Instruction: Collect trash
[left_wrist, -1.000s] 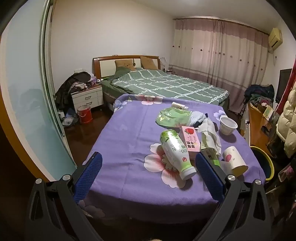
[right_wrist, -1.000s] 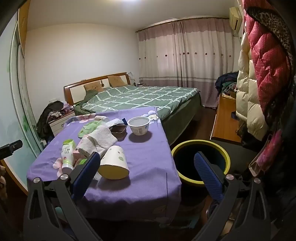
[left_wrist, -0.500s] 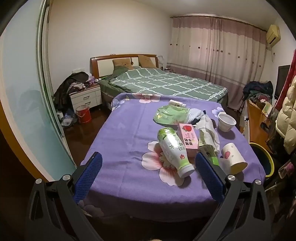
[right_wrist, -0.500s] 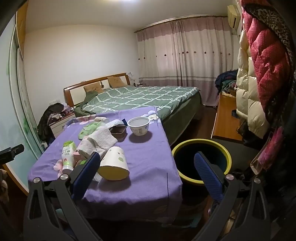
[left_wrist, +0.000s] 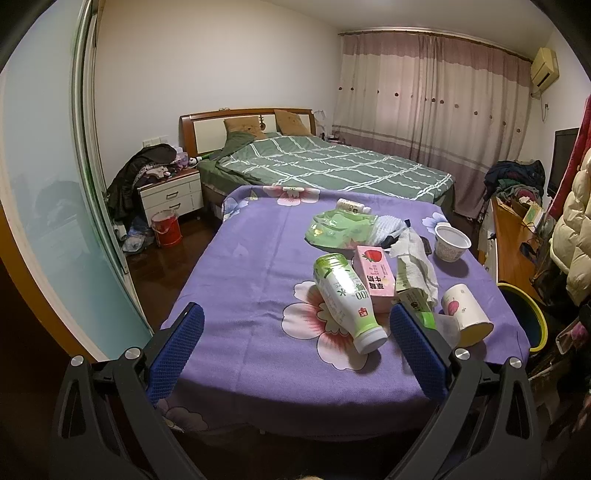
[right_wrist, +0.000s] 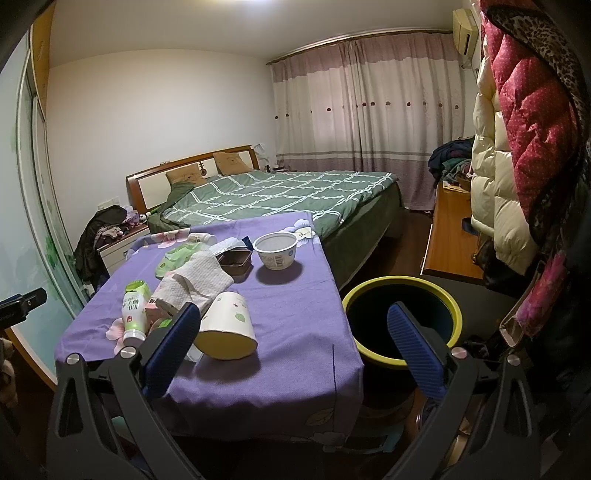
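Left wrist view has drifted slightly forward and left since a second ago: the table's trash sits a little lower and more central; right wrist view nearly unchanged. Nothing on the table has shifted.

Left gripper (left_wrist: 295, 334): blue pads spread wide, empty, held off the near edge of the purple floral tablecloth (left_wrist: 251, 266). Right gripper (right_wrist: 293, 338): jaws likewise wide apart, empty, hovering at the table corner over the gap toward the yellow-rimmed bin (right_wrist: 402, 317).

Trash, all on the cloth:
- Green-and-white drink bottle (left_wrist: 345, 299) lying on its side, cap toward camera. Readable: "100" and a small red mark; other print too small.
- Pink strawberry milk carton (left_wrist: 375, 273), flat, touching the bottle. Chinese characters in red, not legible enough to transcribe.
- Crumpled paper towel (left_wrist: 415, 266) draped over a green carton (left_wrist: 413, 299), mostly hidden; label unreadable.
- Tipped paper cup (left_wrist: 465, 314), leaf and fruit motif, yellow mouth facing near edge.
- Upright white tub (left_wrist: 450, 242); right view shows a barcode-type label, text illegible.
- Green plastic pouch (left_wrist: 336, 230) and small white bottle (left_wrist: 351, 206) at far end; print blurred.
- Brown tray (right_wrist: 234, 260) partly under the towel.

Bin stands on the floor just beside the table's right side; its near rim is cut off by the right finger. Green plaid bed (left_wrist: 325, 166) behind.
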